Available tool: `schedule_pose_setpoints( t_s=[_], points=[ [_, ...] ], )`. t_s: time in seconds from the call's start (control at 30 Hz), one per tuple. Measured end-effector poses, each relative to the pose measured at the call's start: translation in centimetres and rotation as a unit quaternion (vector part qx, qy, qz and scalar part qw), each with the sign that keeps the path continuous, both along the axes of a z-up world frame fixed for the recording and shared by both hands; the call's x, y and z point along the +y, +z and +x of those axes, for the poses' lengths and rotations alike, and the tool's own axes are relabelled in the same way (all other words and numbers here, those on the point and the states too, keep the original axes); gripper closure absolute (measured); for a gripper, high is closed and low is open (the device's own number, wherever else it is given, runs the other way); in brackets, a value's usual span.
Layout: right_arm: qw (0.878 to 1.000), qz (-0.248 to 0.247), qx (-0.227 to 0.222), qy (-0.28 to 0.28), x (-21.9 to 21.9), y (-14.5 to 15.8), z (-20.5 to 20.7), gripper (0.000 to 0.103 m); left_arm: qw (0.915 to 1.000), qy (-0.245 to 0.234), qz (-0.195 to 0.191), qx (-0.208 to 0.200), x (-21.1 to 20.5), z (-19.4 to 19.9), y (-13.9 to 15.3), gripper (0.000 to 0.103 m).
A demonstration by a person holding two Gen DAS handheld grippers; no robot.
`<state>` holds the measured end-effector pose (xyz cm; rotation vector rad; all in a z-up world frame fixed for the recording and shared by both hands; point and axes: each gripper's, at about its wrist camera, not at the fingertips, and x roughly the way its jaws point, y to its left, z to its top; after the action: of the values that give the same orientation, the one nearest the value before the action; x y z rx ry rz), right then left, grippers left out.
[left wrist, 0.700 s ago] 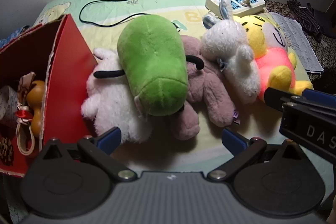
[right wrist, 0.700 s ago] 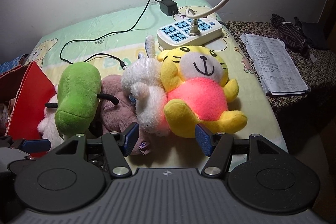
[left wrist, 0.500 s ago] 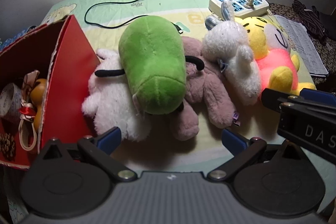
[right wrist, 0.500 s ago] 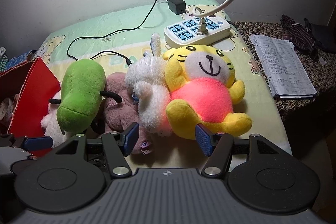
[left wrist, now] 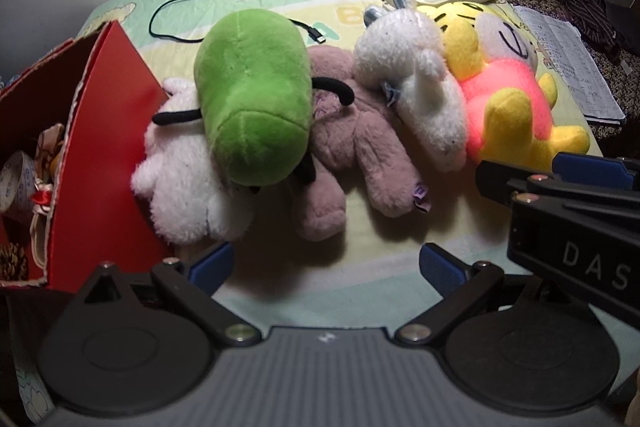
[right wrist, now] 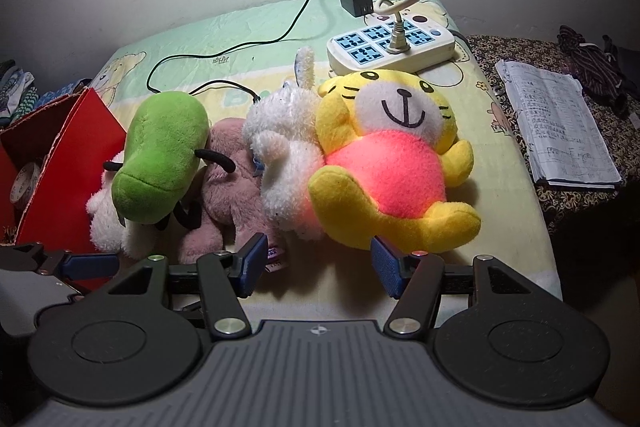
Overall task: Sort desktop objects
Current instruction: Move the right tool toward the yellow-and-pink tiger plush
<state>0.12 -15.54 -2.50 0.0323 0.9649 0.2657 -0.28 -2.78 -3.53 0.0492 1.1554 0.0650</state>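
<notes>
Toys lie untouched in their row while both tools, the left tool (left wrist: pixel 326 267) and right tool (right wrist: pixel 318 259), have come slightly closer, spread and empty, so sorting has not started.

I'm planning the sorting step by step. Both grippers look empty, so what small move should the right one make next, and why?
Probably ease the right gripper forward onto the yellow tiger toy. Its fingers stand open and empty just short of the toy's lower edge, and that toy lies at the right end of the row, nearest this gripper, with only the white toy touching it.
</notes>
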Motion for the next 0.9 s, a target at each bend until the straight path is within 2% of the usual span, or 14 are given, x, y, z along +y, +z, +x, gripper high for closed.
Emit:
schedule_pose_setpoints(
  t_s=[0.07,0.2,0.3,0.4,0.57,0.67,0.77,0.9],
  points=[
    [1.000,0.000,0.001,0.000,-0.3,-0.2,-0.2,0.042,1.0000,-0.007,0.006,0.003,-0.5,-0.1,0.0,0.001],
    [1.000,-0.003,0.000,-0.003,-1.0,-0.4,-0.5,0.042,0.9995,-0.014,-0.020,0.021,-0.8,-0.2,-0.3,0.001],
    [1.000,-0.002,0.004,-0.002,-1.5,-0.6,-0.7,0.042,0.9998,-0.016,0.001,0.015,-1.2,-0.4,-0.2,0.001],
    [1.000,-0.004,0.006,0.003,-1.6,-0.7,-0.8,0.042,0.9997,-0.024,0.004,0.007,-1.3,-0.9,0.1,0.001],
    [1.000,0.002,0.015,0.011,-1.3,-0.7,-0.8,0.044,0.9995,-0.027,-0.011,0.009,-0.7,-1.6,0.4,0.002],
    [1.000,0.008,0.018,0.011,-1.2,-0.6,-0.7,0.047,0.9988,-0.016,-0.044,0.018,0.5,-1.7,0.5,0.006],
    [1.000,0.018,0.020,0.014,-1.2,-0.5,-0.8,0.050,0.9981,-0.005,-0.061,0.007,1.2,-1.7,1.1,0.006],
    [0.999,0.026,0.024,0.005,-1.8,-0.5,-0.5,0.057,0.9975,-0.023,-0.067,-0.004,0.9,-1.0,1.8,0.005]
  ],
)
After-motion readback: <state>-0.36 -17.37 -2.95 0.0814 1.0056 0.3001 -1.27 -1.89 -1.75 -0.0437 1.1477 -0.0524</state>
